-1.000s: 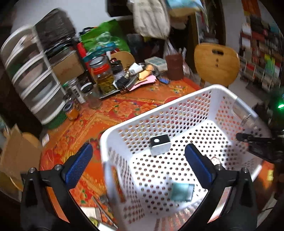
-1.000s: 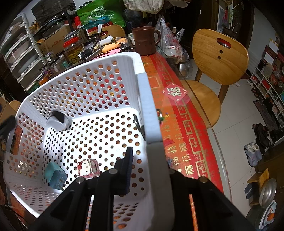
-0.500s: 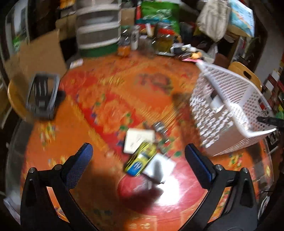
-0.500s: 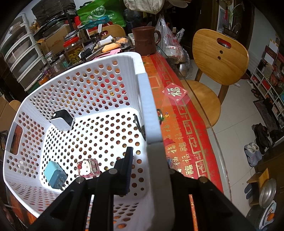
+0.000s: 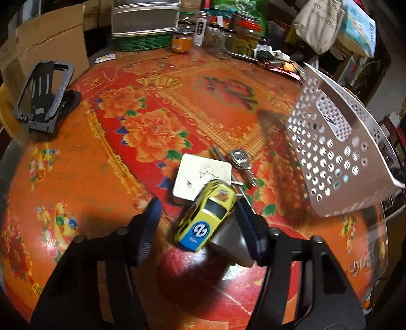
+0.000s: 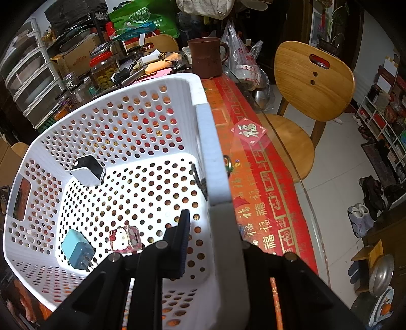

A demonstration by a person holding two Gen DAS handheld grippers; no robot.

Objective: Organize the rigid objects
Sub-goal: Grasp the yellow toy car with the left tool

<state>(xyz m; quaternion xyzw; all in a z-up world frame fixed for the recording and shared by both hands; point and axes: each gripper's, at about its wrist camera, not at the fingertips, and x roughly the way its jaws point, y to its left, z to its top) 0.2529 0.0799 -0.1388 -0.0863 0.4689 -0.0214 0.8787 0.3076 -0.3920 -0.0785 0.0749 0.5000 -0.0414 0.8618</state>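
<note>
Left wrist view: left gripper (image 5: pixel 199 226) low over the table (image 5: pixel 76 177), fingers spread wide, pinching nothing. A yellow toy car (image 5: pixel 206 217) with blue hood lies between the blue pads; whether the right pad touches it, cannot tell. The car's far end overlaps a white square card (image 5: pixel 200 175). A grey flat piece (image 5: pixel 233 243) lies under the car's right side. Keys (image 5: pixel 241 162) lie just beyond the card. White perforated basket (image 5: pixel 337 149) stands to the right, well apart from the car. Black phone holder (image 5: pixel 43 96) at the table's far left edge. Jars (image 5: pixel 220 38) and a stacked drawer unit (image 5: pixel 146 17) line the far edge.

Right wrist view: right gripper (image 6: pixel 210 238) pinches the basket's near-right wall, one finger (image 6: pixel 181 243) inside, the other hidden behind the rim (image 6: pixel 215 162). Inside the basket: a white charger cube (image 6: pixel 87 170) against the far-left wall, a blue plug adapter (image 6: pixel 76 250) and a Hello Kitty box (image 6: pixel 124 238) on the floor near the gripper. Beyond the basket, a brown mug (image 6: pixel 206 57); a wooden chair (image 6: pixel 307 86) stands off the table's right side.
</note>
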